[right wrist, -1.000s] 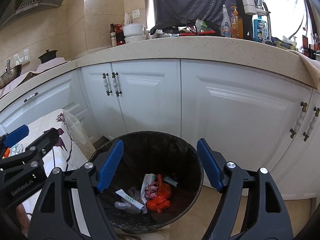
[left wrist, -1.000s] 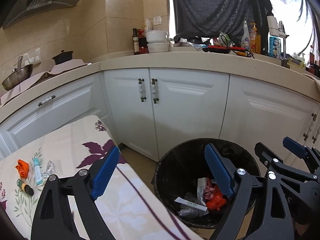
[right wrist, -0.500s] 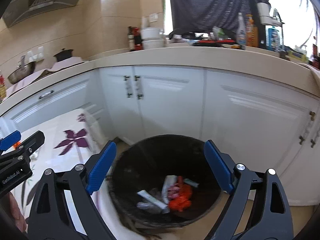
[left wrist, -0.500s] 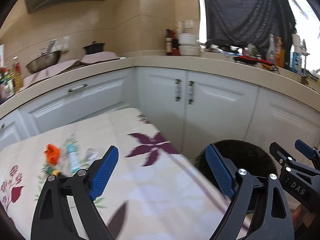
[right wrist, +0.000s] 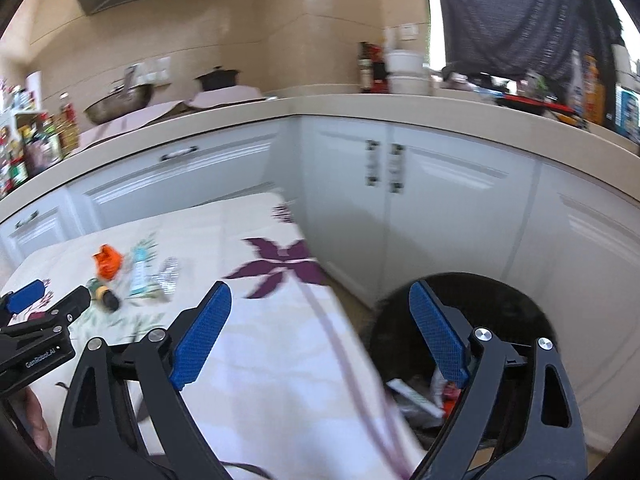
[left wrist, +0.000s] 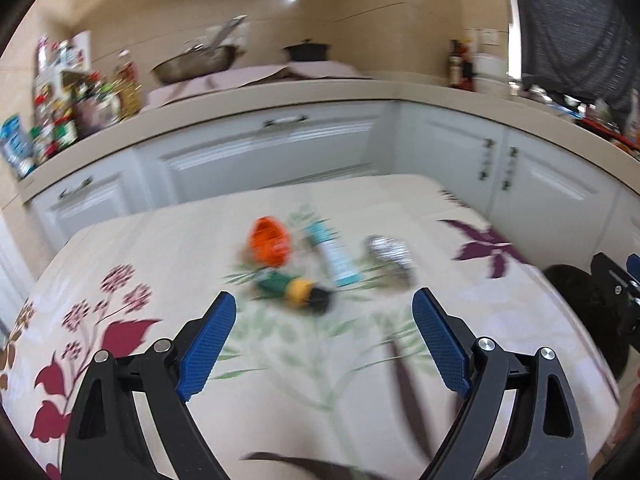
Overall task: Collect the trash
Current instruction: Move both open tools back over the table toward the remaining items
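Trash lies on a table with a floral cloth (left wrist: pixel 168 248): an orange crumpled wrapper (left wrist: pixel 269 241), a white and teal tube (left wrist: pixel 333 254), a silver foil wad (left wrist: pixel 389 249) and a small green and yellow bottle (left wrist: pixel 294 288). My left gripper (left wrist: pixel 324 320) hangs open just short of them, nothing between its blue pads. My right gripper (right wrist: pixel 320 312) is open and empty over the table's right edge, beside the black bin (right wrist: pixel 500 304), which holds several discarded pieces. The same trash shows at the left of the right wrist view: wrapper (right wrist: pixel 107 262), tube (right wrist: pixel 140 270), foil (right wrist: pixel 168 274), bottle (right wrist: pixel 103 294).
White cabinets (left wrist: pixel 280 152) under a beige counter (right wrist: pixel 240 124) wrap around behind the table and bin. A wok (left wrist: pixel 194 65), a pot (left wrist: pixel 306 51) and several bottles (left wrist: pixel 60 112) stand on the counter. A dark cloth (right wrist: pixel 520 16) hangs at the window.
Both grippers swung left from over the bin toward the table. The left one now faces the trash on the cloth. The right one's jaws widened a little.
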Motion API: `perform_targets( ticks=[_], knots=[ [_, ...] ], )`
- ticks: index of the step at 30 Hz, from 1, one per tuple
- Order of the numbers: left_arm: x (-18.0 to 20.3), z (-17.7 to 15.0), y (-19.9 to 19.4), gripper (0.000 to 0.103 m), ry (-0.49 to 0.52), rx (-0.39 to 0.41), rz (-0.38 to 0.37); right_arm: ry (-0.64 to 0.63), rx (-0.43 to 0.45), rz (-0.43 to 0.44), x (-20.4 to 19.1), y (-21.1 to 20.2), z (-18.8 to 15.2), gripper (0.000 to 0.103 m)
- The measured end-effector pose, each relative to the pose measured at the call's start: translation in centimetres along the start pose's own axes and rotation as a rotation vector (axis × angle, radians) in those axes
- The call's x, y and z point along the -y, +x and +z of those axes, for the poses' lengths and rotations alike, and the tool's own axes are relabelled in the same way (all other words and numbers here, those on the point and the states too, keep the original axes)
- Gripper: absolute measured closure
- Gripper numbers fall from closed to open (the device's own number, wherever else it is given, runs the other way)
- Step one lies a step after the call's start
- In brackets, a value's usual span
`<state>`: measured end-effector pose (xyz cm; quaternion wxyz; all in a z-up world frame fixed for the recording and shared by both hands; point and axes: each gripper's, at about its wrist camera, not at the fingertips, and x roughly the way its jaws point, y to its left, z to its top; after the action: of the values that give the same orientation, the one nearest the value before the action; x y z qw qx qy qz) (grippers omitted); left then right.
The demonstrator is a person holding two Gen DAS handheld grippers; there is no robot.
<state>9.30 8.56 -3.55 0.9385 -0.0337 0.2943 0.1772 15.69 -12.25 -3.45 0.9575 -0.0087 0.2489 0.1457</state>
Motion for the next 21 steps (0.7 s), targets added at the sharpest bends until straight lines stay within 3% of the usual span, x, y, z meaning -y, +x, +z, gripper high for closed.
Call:
perform_targets(
  ticks=[16, 21],
  knots=[
    [-12.5, -0.8, 0.1, 0.016, -0.129, -0.019, 0.186, -0.162, -0.082, 0.237, -13.6, 4.6, 0.8, 0.016],
    [-15.4, -0.8, 0.6, 0.016, -0.170, -0.036, 0.221, -0.213, -0.137, 0.297, -16.9, 6.4, 0.7, 0.027]
  ],
)
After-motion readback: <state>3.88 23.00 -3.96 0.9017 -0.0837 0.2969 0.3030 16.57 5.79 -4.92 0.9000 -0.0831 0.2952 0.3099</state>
